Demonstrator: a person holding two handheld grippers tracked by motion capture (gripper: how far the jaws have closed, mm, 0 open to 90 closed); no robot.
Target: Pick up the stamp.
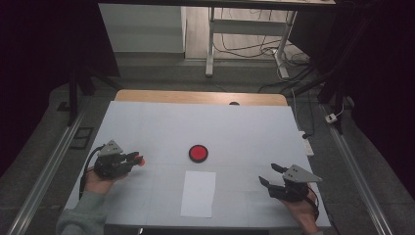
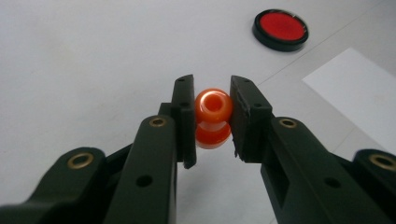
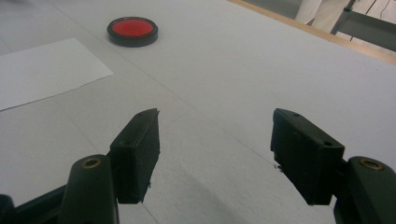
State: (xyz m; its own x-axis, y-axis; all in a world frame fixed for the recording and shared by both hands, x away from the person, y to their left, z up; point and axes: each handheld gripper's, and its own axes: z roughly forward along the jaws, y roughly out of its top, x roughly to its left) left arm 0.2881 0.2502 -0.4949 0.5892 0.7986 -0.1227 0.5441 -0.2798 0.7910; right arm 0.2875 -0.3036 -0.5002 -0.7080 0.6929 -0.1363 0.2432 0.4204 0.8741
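Orange bead piece held in left claw, short of the red disc

Left claw (image 2: pixel 212 116) clamps the orange bead piece (image 2: pixel 213 119), two stacked balls, its long axis running with the jaws, bore facing the camera. Red disc (image 1: pixel 198 153) lies on the counter (image 1: pixel 235 122) just ahead-right. Right claw (image 3: pixel 215 154) gapes empty, farther from the disc.

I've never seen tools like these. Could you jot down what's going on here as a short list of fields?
Held thing: glossy orange plastic piece with two rounded lobes, between the jaws of the left gripper
Left gripper: shut on it, at the table's left
Right gripper: jaws apart, nothing between them
Centre of table: round red disc with black rim
Nearer the person: white paper sheet, lying flat
Surface: pale grey table
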